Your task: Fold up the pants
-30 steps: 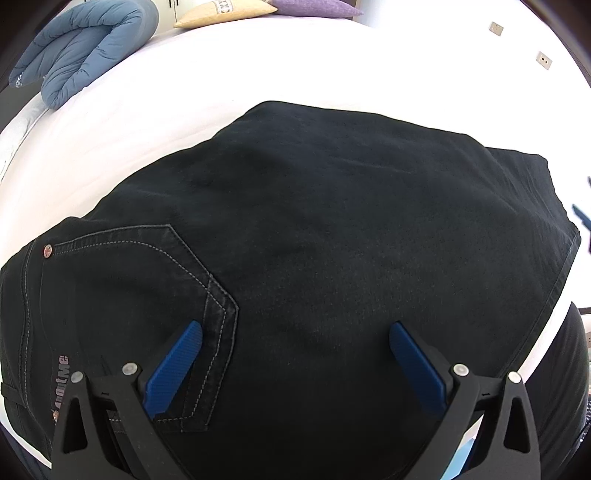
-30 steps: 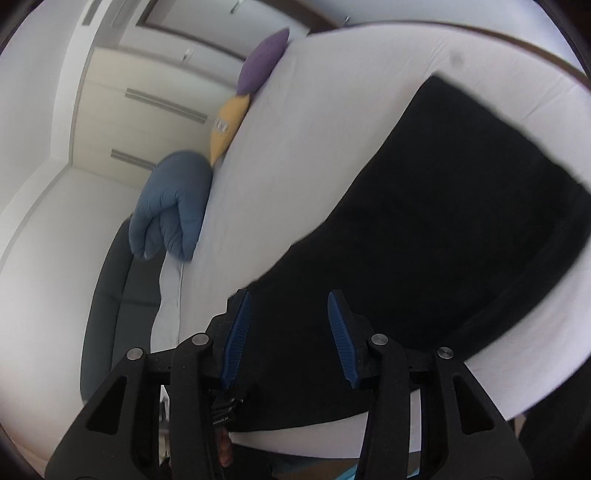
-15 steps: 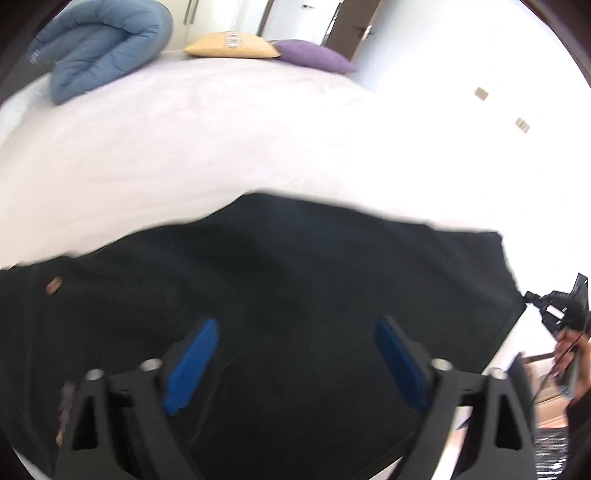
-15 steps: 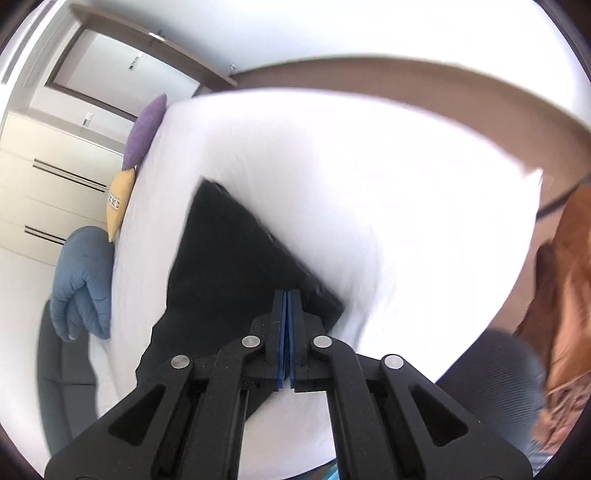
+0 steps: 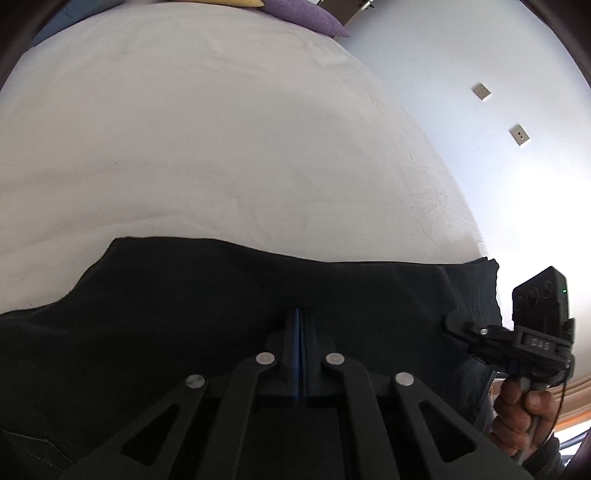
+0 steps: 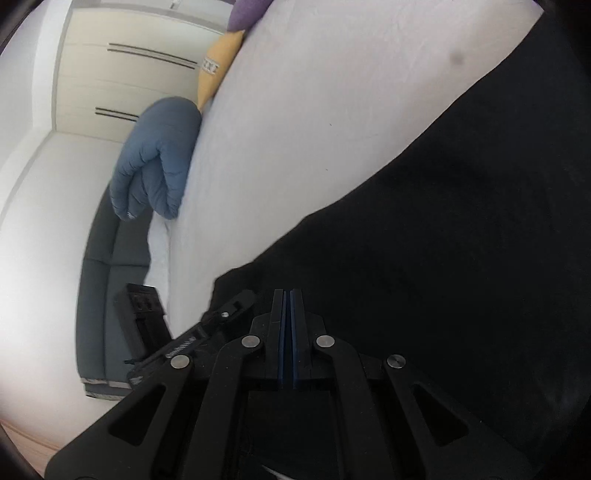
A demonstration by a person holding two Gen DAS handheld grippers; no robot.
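Black pants (image 5: 184,314) lie spread on the white bed sheet (image 5: 221,147), filling the lower part of both views. My left gripper (image 5: 297,314) is shut, its blue pads pressed together on the dark cloth near the pants' far edge. To its right, a hand (image 5: 517,410) holds my right gripper (image 5: 448,321), whose tip pinches the cloth at the pants' right end, where a flap is raised. In the right wrist view the right gripper (image 6: 287,295) is shut over the pants (image 6: 443,240), and the left gripper (image 6: 242,297) sits just beside it at the cloth's edge.
A purple pillow (image 6: 247,11) and a yellow pillow (image 6: 214,74) lie at the head of the bed, with a rolled blue duvet (image 6: 159,158) beside them. A grey couch (image 6: 107,266) stands by the bed, a wardrobe (image 6: 129,74) behind it. Wall sockets (image 5: 482,91) show on the right.
The left jaws went from wide apart to shut, and the right jaws from partly apart to shut. The left view slid toward the pants' far edge, and the back pocket left the picture.
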